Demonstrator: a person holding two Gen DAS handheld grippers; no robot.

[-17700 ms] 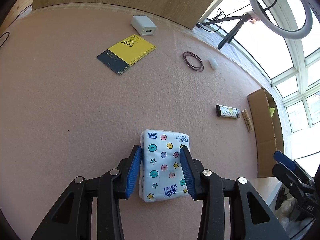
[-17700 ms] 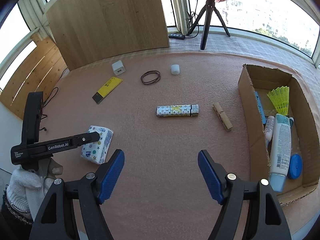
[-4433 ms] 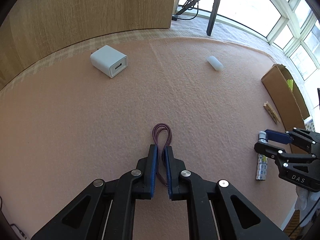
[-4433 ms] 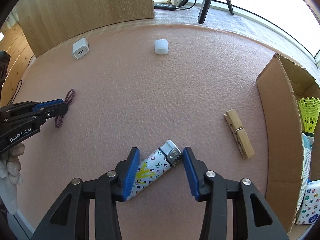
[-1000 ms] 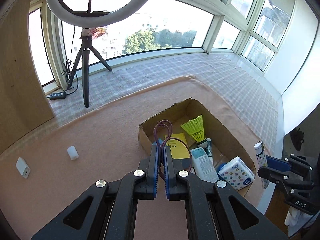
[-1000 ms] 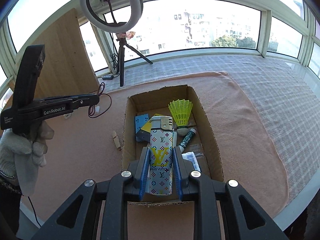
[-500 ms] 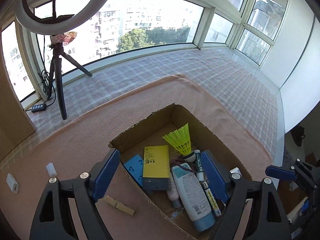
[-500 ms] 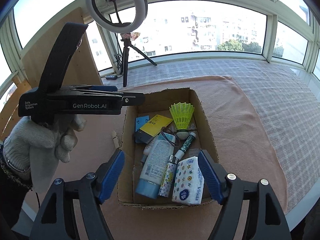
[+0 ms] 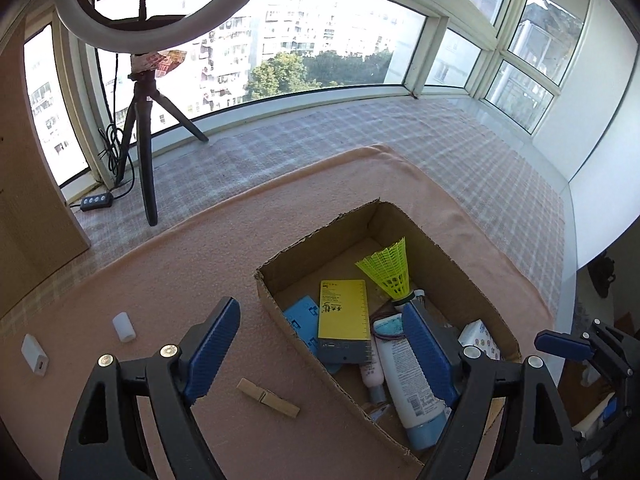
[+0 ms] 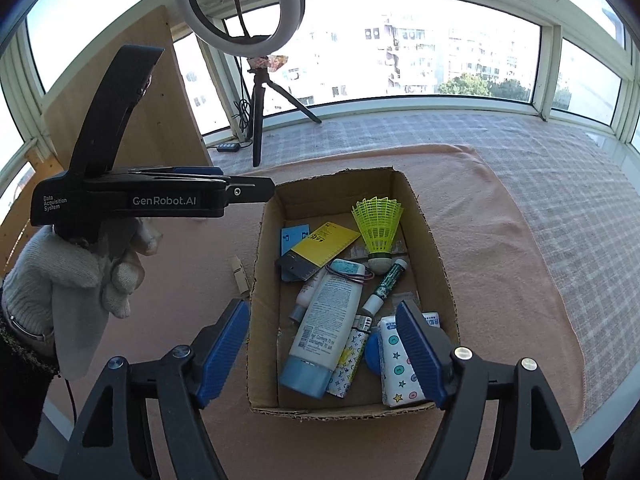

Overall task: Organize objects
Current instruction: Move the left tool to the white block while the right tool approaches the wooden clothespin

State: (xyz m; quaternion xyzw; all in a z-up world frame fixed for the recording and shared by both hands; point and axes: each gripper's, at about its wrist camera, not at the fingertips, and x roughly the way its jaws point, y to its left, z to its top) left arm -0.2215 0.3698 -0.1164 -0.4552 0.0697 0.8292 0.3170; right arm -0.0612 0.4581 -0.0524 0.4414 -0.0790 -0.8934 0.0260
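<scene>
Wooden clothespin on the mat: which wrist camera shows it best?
Left wrist view. The clothespin lies whole on the pink mat, left of the cardboard box. In the right wrist view only part of it shows, cut off by the box wall.

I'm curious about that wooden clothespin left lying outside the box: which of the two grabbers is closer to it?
Left. The left gripper hovers open with the clothespin just below its left finger. The right gripper hangs open over the cardboard box, the clothespin beyond the box's left wall.

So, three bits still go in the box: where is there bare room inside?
Bare floor shows at the cardboard box's far end, behind the shuttlecock and yellow ruler card. The near half is crowded: lotion tube, lighter, tissue pack.
</scene>
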